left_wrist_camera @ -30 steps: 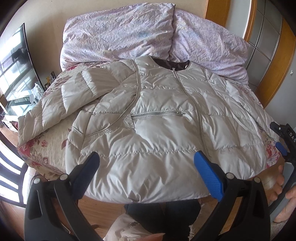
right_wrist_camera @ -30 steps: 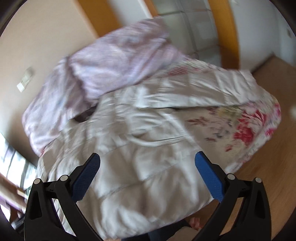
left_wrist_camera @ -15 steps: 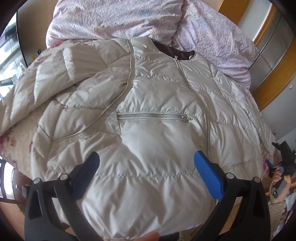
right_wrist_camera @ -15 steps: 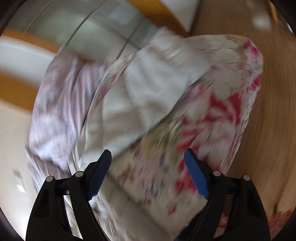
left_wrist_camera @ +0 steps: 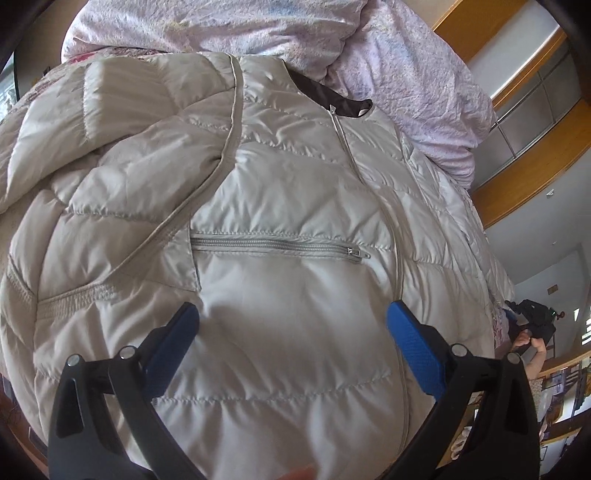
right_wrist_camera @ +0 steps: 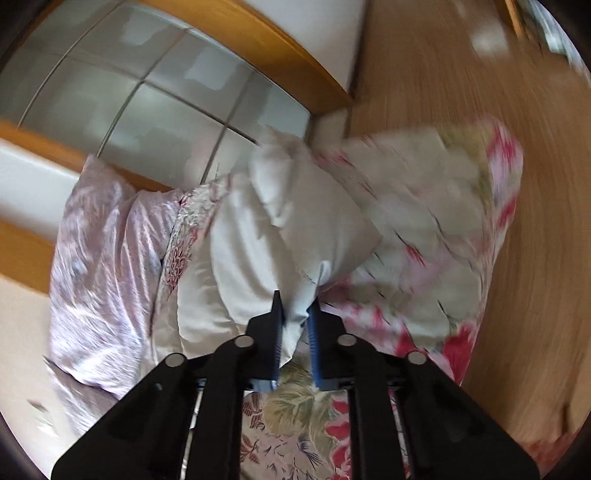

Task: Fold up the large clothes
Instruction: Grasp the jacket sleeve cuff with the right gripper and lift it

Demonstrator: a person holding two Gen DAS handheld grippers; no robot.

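Note:
A pale grey quilted jacket (left_wrist_camera: 295,192) lies front up on the bed, zipped, with its left sleeve folded across the chest. My left gripper (left_wrist_camera: 291,317) hovers open just above the jacket's lower front, below the chest pocket zip (left_wrist_camera: 273,245), with nothing between its fingers. My right gripper (right_wrist_camera: 295,306) is at the jacket's other side, its jaws closing tight on a bunched bit of the jacket's sleeve (right_wrist_camera: 266,236), and the blue pads press on the fabric. In the left wrist view that right gripper (left_wrist_camera: 532,321) shows small at the bed's far right edge, in a hand (left_wrist_camera: 535,350).
Lilac pillows (left_wrist_camera: 258,29) lie at the head of the bed beyond the collar. A floral bedsheet (right_wrist_camera: 424,221) covers the mattress, whose corner drops to a wooden floor (right_wrist_camera: 480,74). Wood-framed wardrobe doors (right_wrist_camera: 166,74) stand close beside the bed.
My left gripper came closer and lower over the jacket's front, still open. My right gripper swung to the bed's side, rolled over, and shut on the sleeve fabric.

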